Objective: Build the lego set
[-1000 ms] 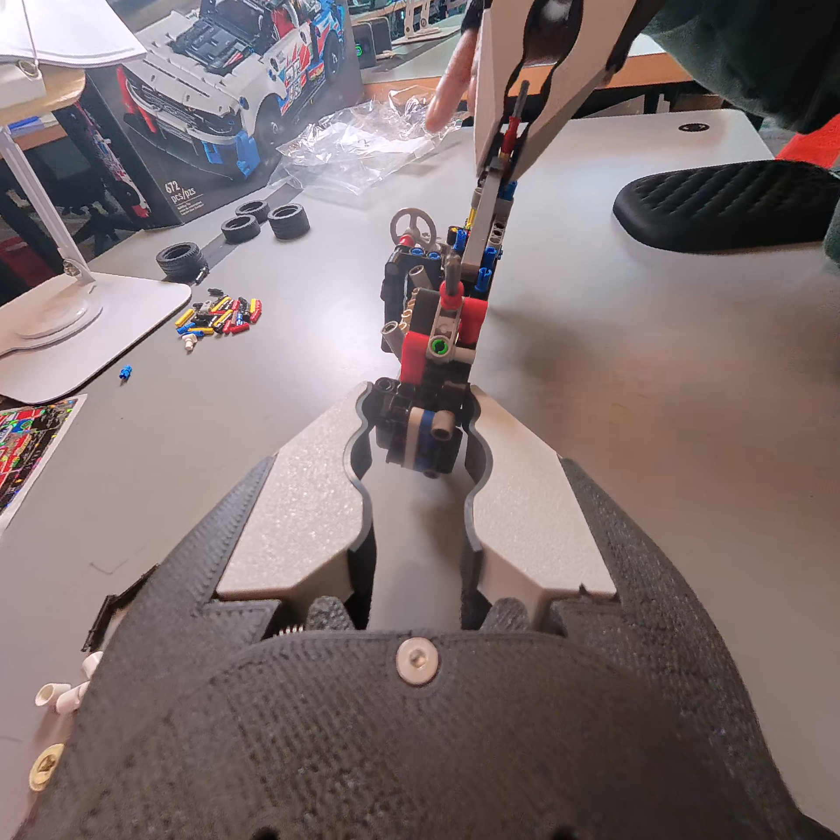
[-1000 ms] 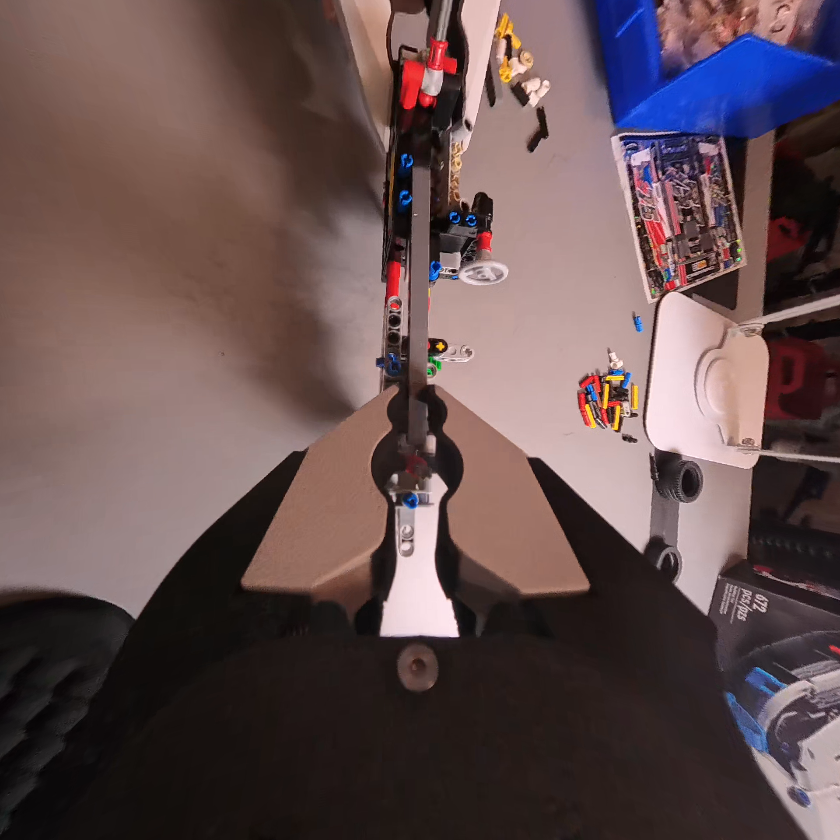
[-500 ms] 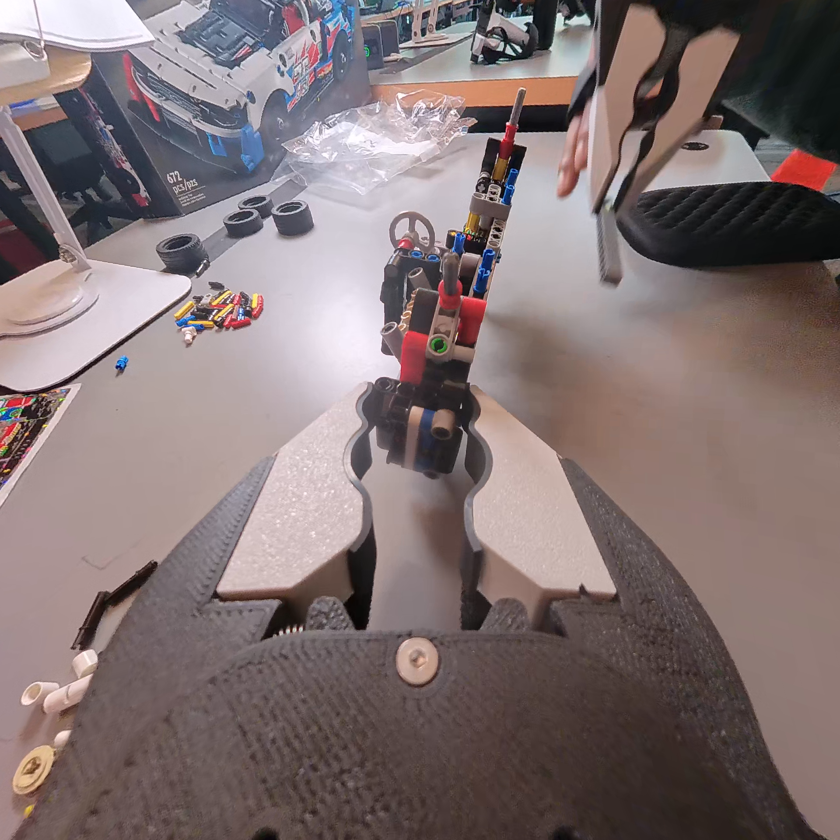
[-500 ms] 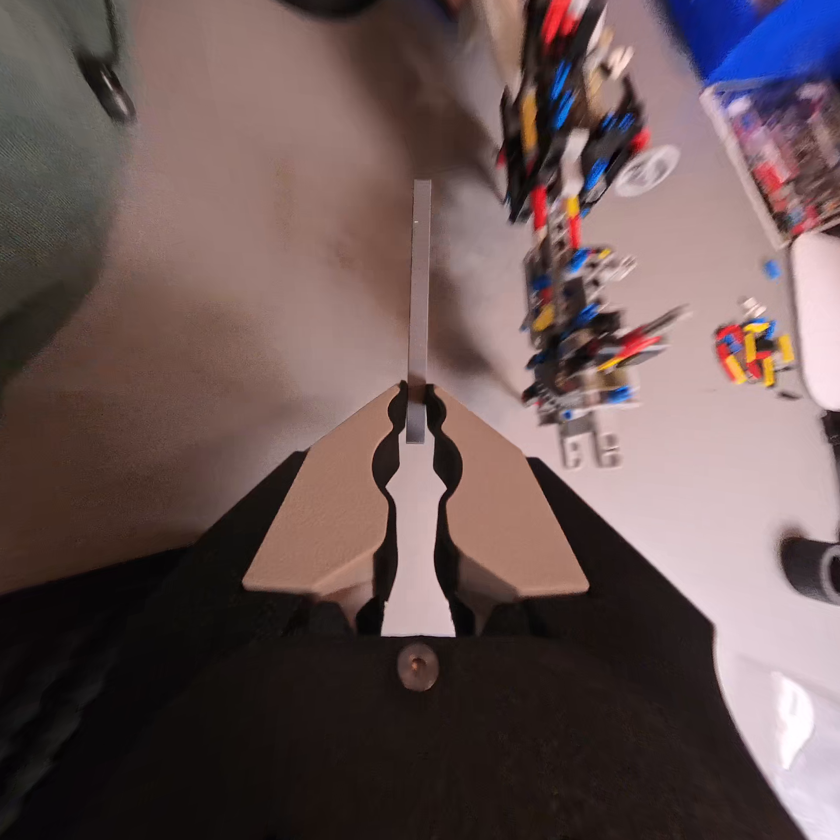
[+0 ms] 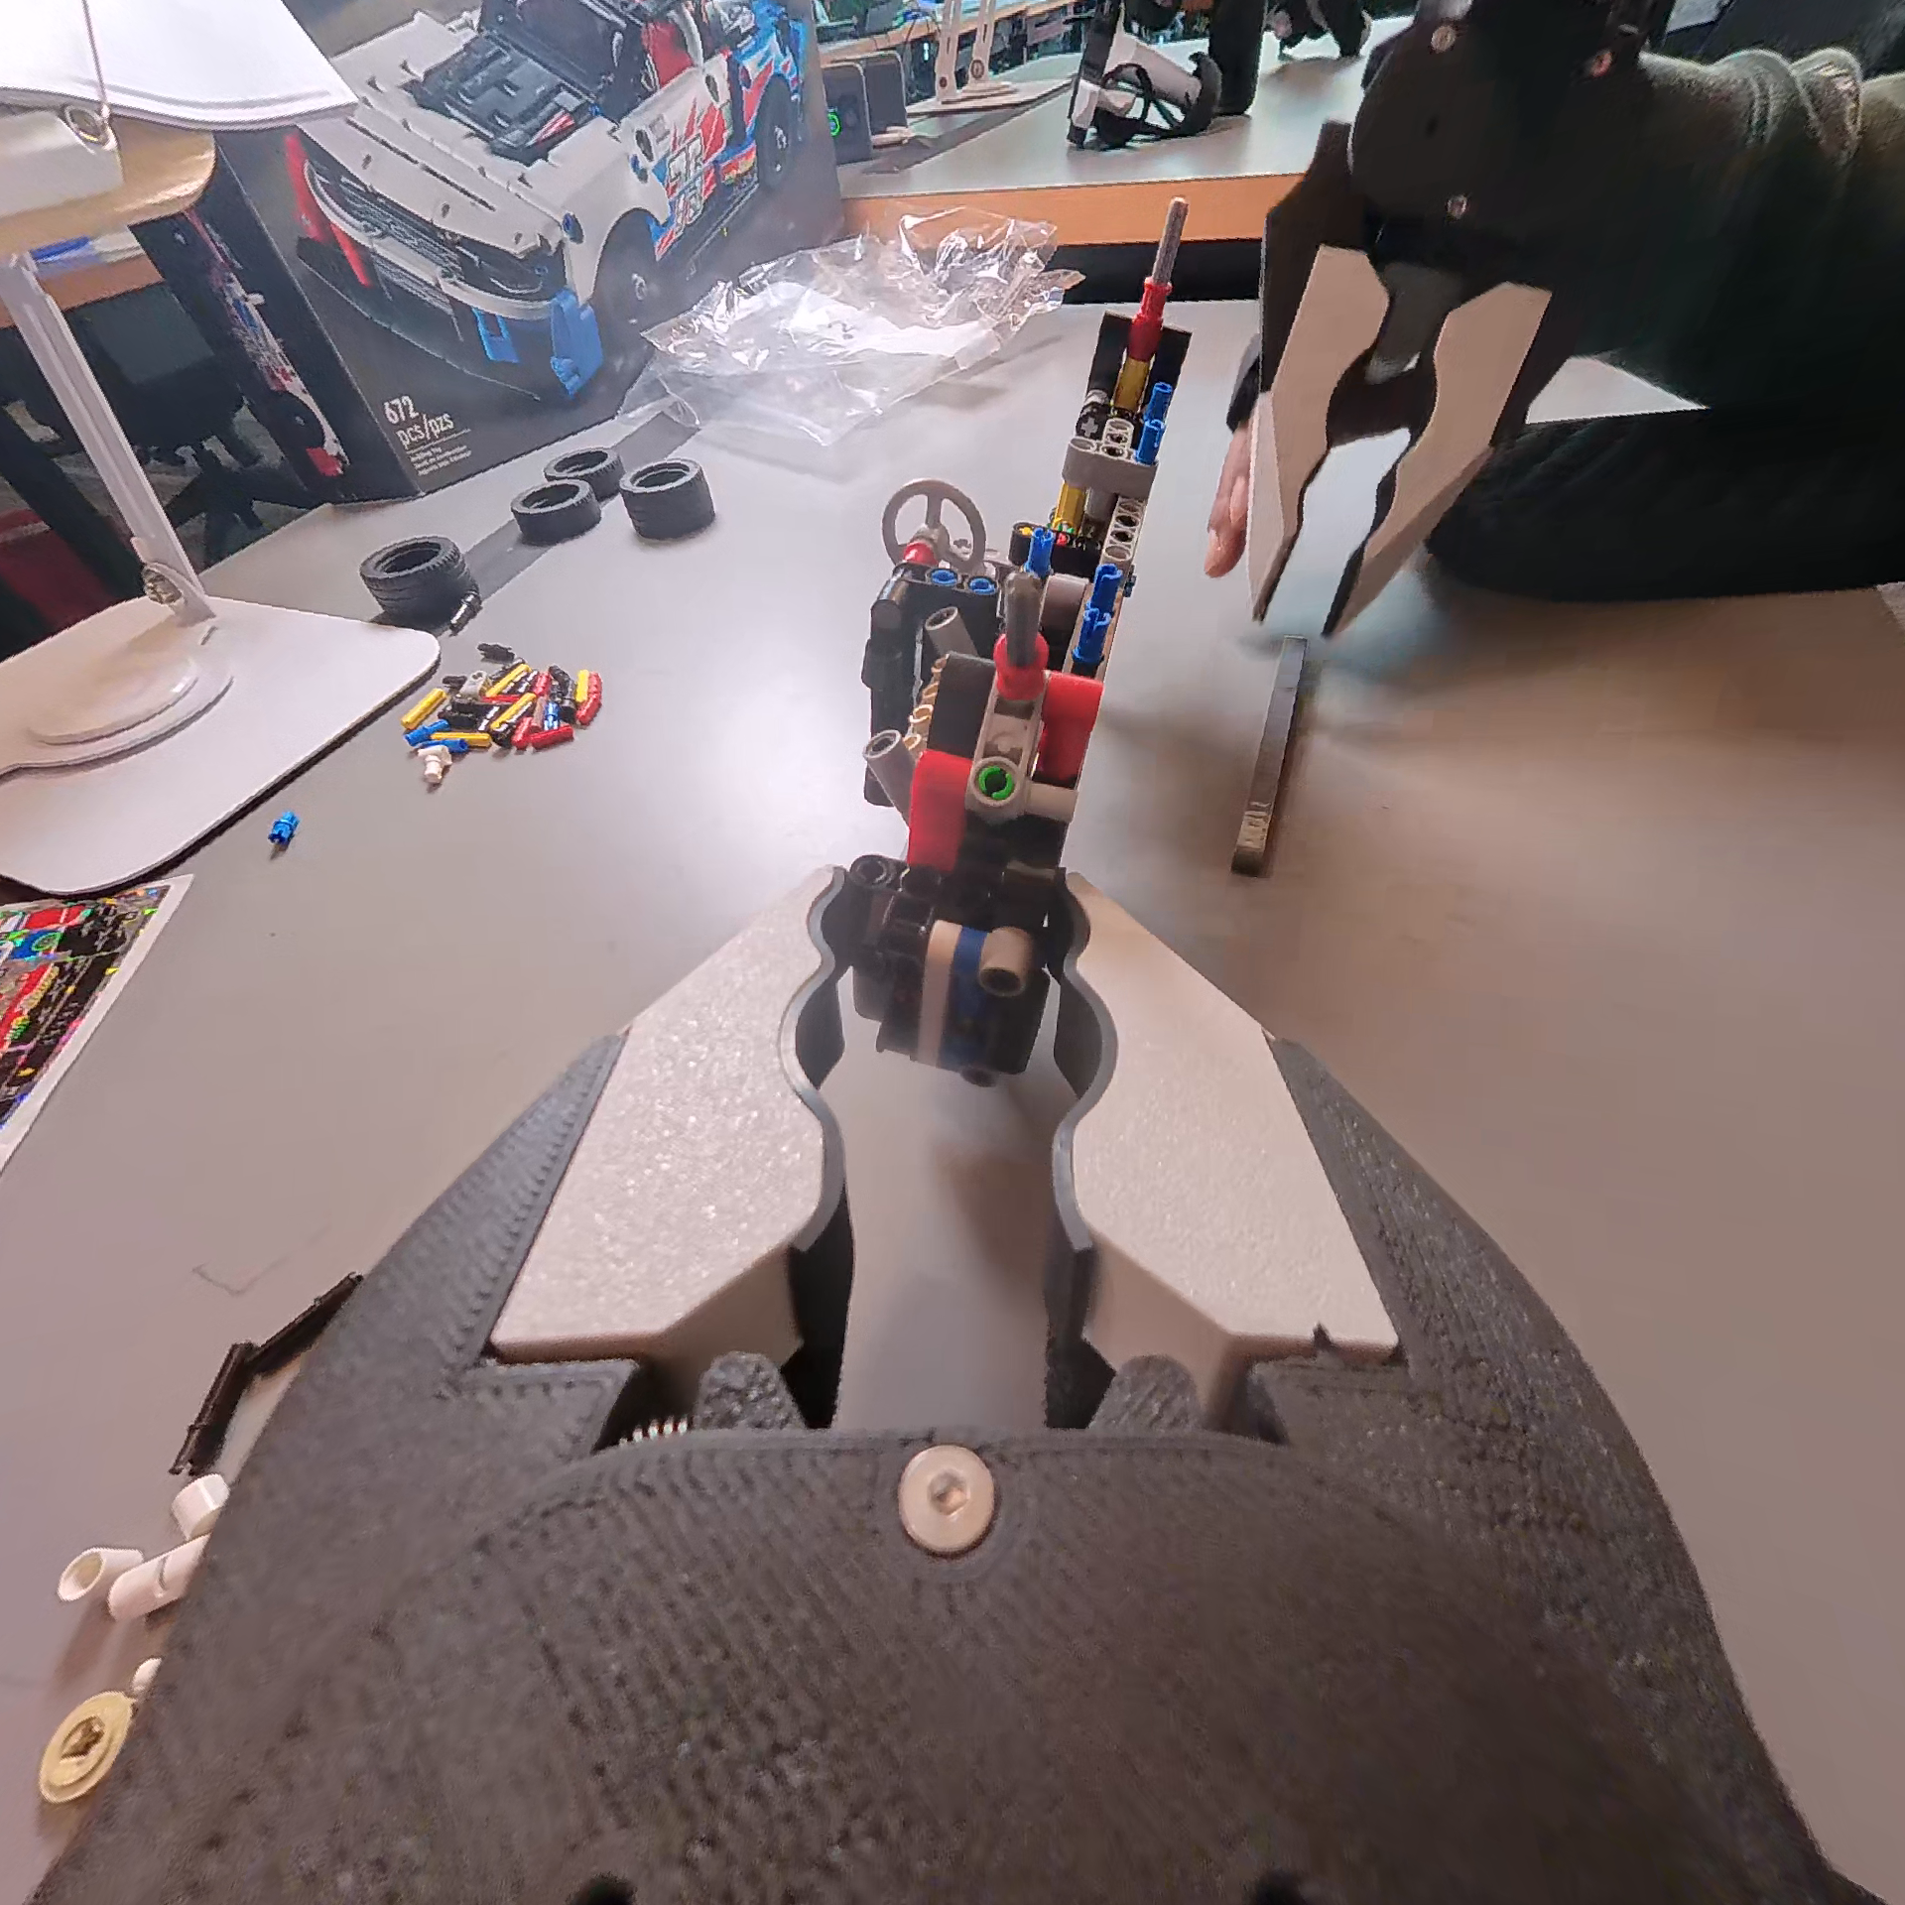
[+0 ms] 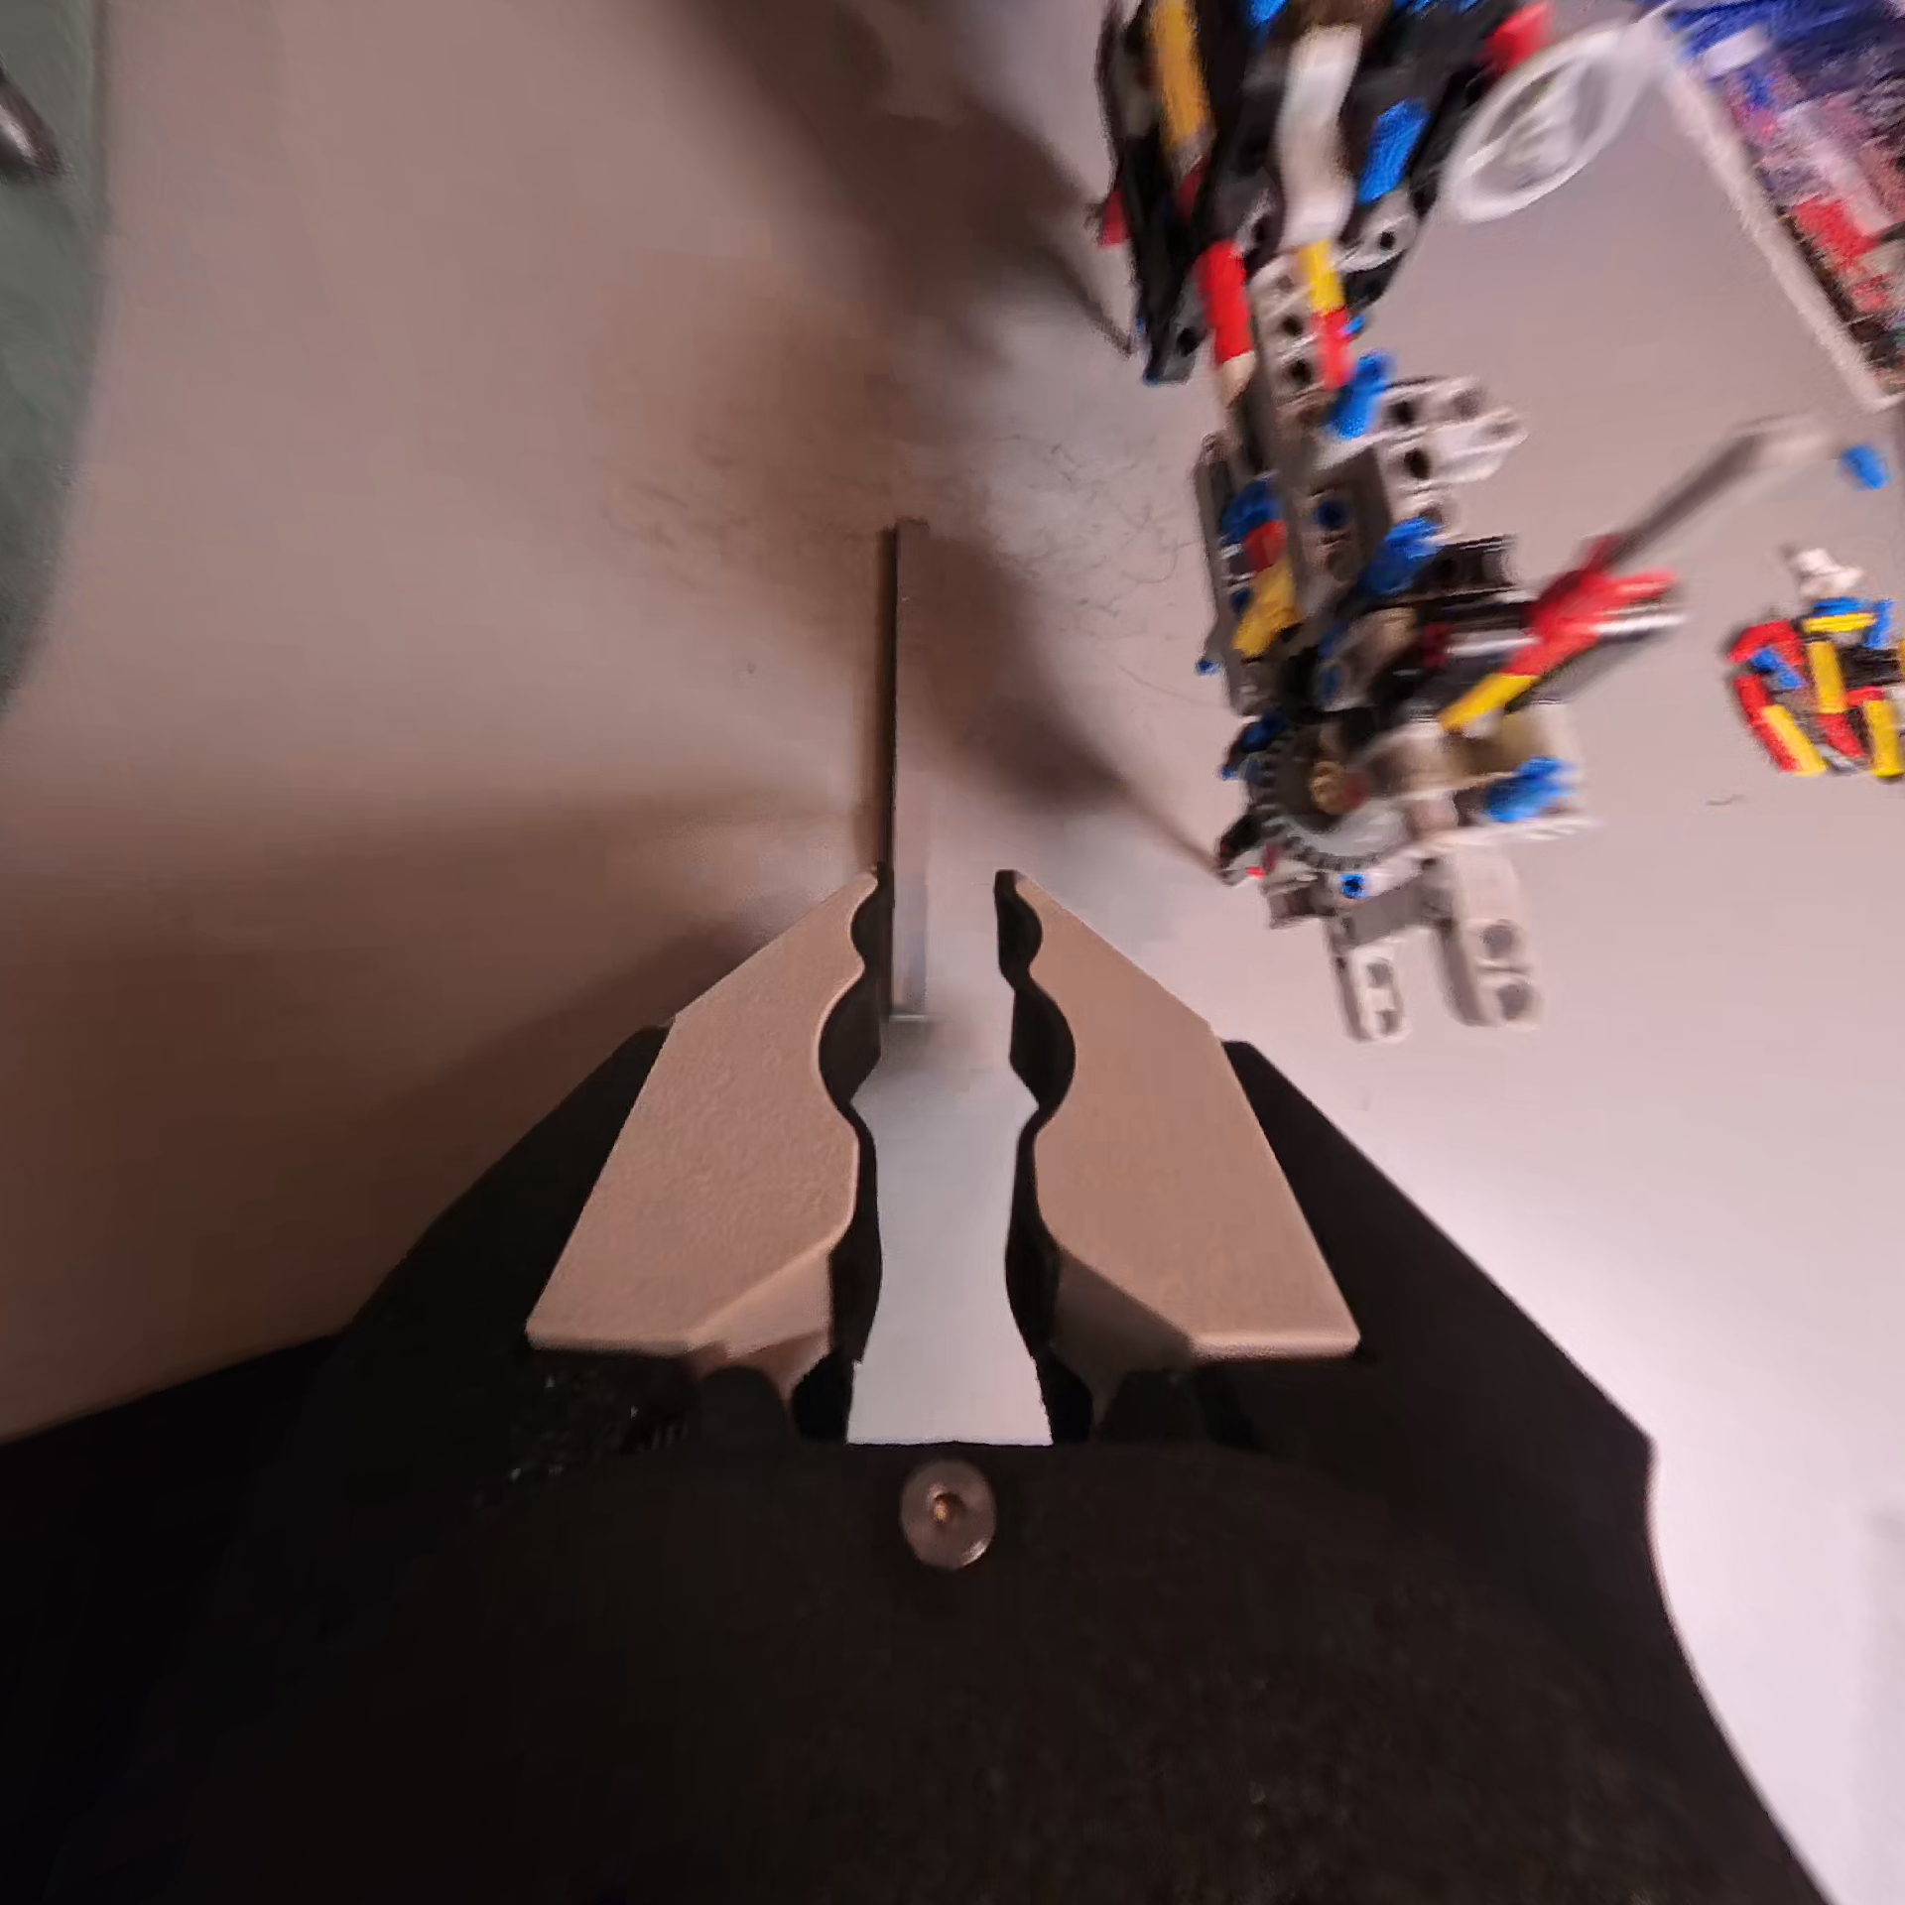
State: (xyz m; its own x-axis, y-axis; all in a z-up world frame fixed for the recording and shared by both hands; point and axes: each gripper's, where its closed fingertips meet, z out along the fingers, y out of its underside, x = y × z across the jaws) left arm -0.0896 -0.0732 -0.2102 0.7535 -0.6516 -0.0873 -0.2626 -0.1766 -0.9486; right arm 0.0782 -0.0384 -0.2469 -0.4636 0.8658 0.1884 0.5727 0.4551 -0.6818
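The partly built lego chassis (image 5: 1015,660) stands on the grey table, long and narrow, with red, blue and grey parts; it also shows blurred in the right wrist view (image 6: 1361,577). My left gripper (image 5: 948,897) is shut on its near end. A long dark grey beam (image 5: 1270,753) lies flat on the table right of the chassis. My right gripper (image 5: 1304,619) hovers open just above the beam's far end. In the right wrist view the right gripper (image 6: 936,887) is open, with the beam (image 6: 897,763) beside its left finger.
The set's box (image 5: 536,227) and a clear plastic bag (image 5: 856,330) are at the back. Three black tyres (image 5: 619,495) and a pile of small pins (image 5: 505,706) lie left of the chassis. A white lamp base (image 5: 186,722) and sticker sheet (image 5: 52,990) are far left. My hands' fingertips stand some 20 centimetres from each other. About 35 centimetres separates my left fingertips from the white lamp base (image 5: 186,722).
My right gripper pulled the grey beam off the chassis, carried it right, lowered it to the table and opened, letting it go. My left gripper has kept still on the chassis.
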